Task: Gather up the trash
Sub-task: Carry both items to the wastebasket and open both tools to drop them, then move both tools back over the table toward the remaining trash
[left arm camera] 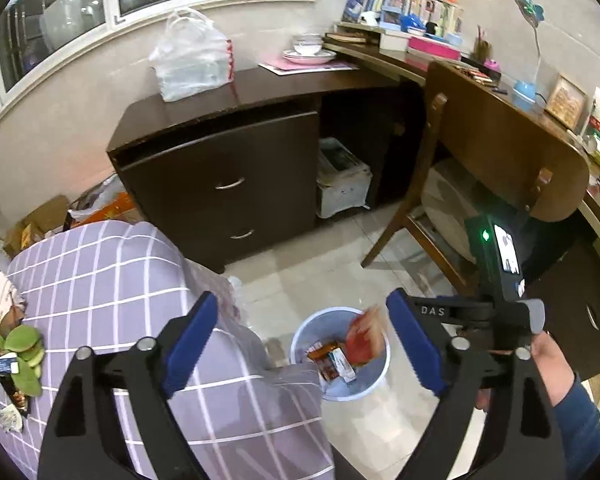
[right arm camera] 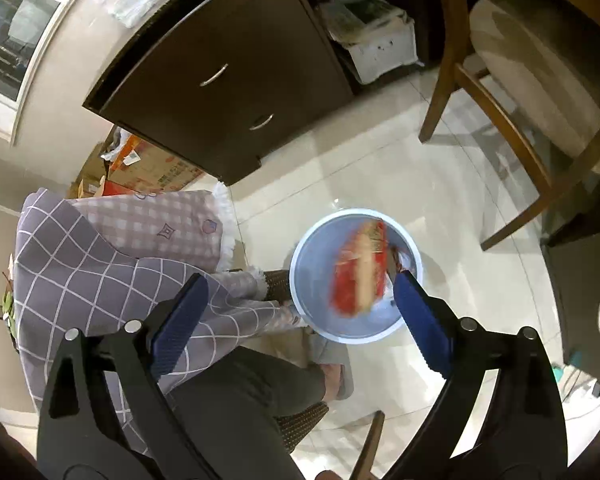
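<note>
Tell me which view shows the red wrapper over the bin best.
The right wrist view: the red wrapper appears large, blurred, above the round white bin, beside the open right gripper. The left wrist view shows the same wrapper smaller, at the bin's rim, with other packets inside.

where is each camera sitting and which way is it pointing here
Left wrist view: sits on the left gripper, angled down past a checked cloth toward the bin, dark cabinet and chair; shows open jaws, the right gripper and a hand.
Right wrist view: sits on the right gripper, aimed more steeply down at the bin and a blurred red wrapper over it; shows open jaws, a trouser leg and slipper.
Shared: bin, wrapper, cloth, cabinet, chair.
</note>
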